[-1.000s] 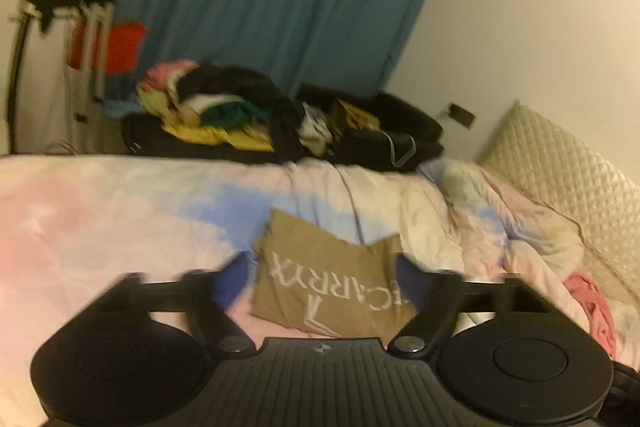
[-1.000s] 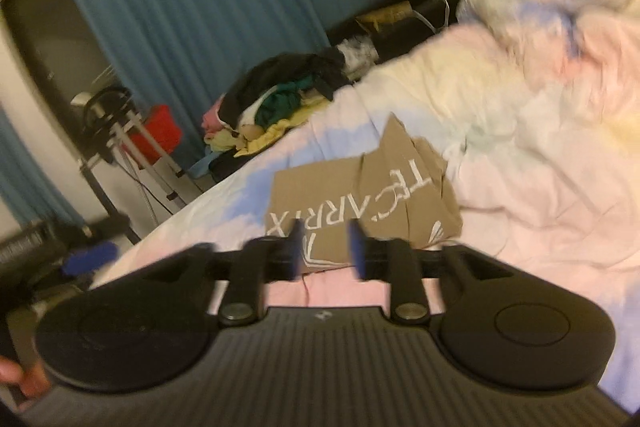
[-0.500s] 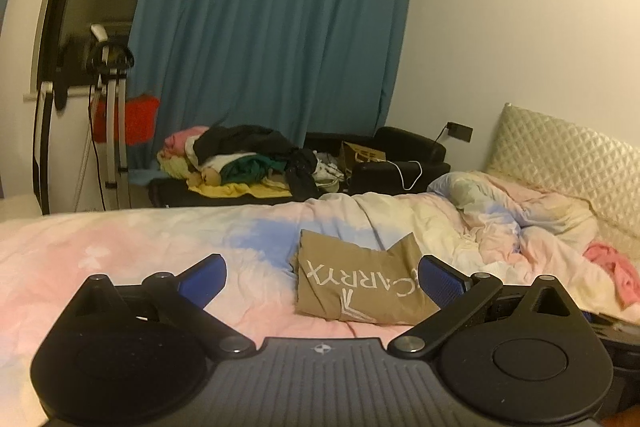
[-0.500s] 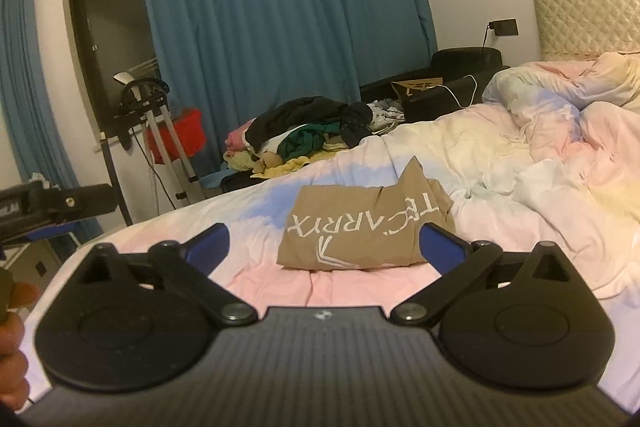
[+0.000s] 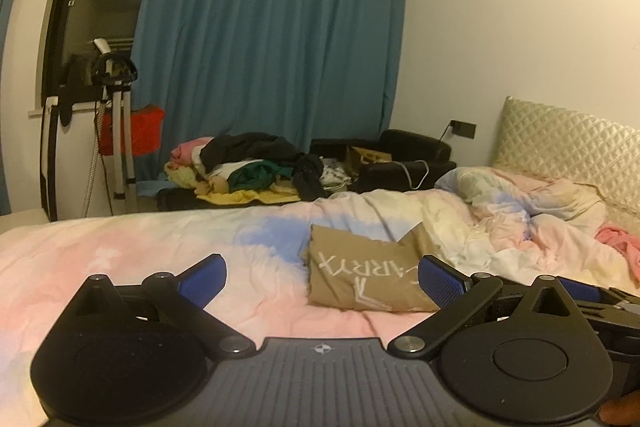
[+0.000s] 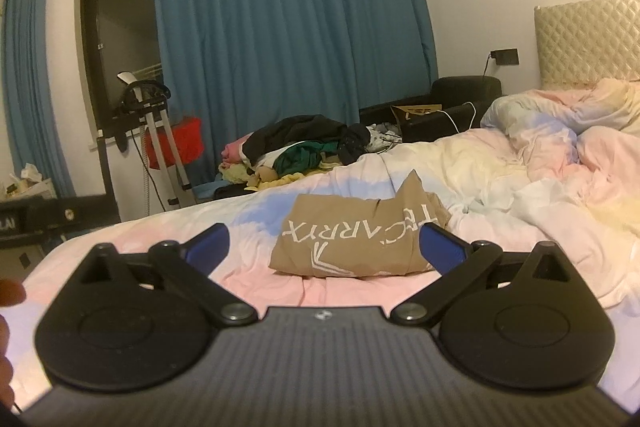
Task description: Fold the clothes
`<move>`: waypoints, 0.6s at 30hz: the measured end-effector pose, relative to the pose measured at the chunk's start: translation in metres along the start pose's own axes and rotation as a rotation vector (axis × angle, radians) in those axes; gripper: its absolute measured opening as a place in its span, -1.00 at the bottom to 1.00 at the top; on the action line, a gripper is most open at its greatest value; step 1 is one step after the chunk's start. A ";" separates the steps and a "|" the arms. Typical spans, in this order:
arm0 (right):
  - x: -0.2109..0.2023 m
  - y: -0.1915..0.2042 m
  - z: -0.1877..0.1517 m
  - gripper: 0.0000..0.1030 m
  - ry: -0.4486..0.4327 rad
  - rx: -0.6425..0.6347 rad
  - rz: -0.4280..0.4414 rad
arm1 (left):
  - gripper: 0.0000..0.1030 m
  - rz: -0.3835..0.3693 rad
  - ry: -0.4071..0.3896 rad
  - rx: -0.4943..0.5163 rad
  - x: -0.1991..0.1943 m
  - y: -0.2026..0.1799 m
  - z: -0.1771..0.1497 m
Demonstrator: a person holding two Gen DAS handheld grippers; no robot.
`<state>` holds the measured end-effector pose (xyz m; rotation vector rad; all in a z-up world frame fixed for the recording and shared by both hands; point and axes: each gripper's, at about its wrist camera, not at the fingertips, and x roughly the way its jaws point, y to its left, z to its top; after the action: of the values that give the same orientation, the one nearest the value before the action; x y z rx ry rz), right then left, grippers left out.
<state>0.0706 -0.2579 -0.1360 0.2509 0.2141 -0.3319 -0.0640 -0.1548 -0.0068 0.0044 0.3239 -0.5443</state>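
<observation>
Left wrist view: my left gripper (image 5: pixel 322 277) is spread wide and holds nothing. The shirt (image 5: pixel 368 277), tan with white lettering, lies folded on the bed (image 5: pixel 120 251), ahead of the gripper and off to its right, partly behind my right-hand pad. Its long axis runs across my line of sight, left to right. One corner at its far right edge stands up in a peak. The tip of my right gripper shows at the frame's right edge, beside the shirt's right end.

Right wrist view: my right gripper (image 6: pixel 324 247) is likewise spread and empty. The shirt (image 6: pixel 356 239) sits almost dead ahead, framed between the two pads, long axis again crosswise. The raised corner shows near its far right side. A clothes pile (image 6: pixel 304 147) lies beyond the bed, well apart.

Judgement: the right gripper is better lined up with the shirt; the left would need to swing right. Flattening the raised corner appears to be what remains on this item.
</observation>
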 end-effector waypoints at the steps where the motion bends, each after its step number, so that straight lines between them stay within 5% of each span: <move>1: 0.001 0.000 -0.002 1.00 -0.001 -0.005 -0.007 | 0.99 0.006 0.002 -0.005 0.001 0.002 -0.002; 18: 0.006 0.012 -0.011 1.00 0.035 -0.038 -0.021 | 0.99 0.011 0.013 0.025 -0.004 -0.001 -0.010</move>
<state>0.0786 -0.2457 -0.1457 0.2176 0.2577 -0.3444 -0.0707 -0.1528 -0.0152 0.0335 0.3293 -0.5370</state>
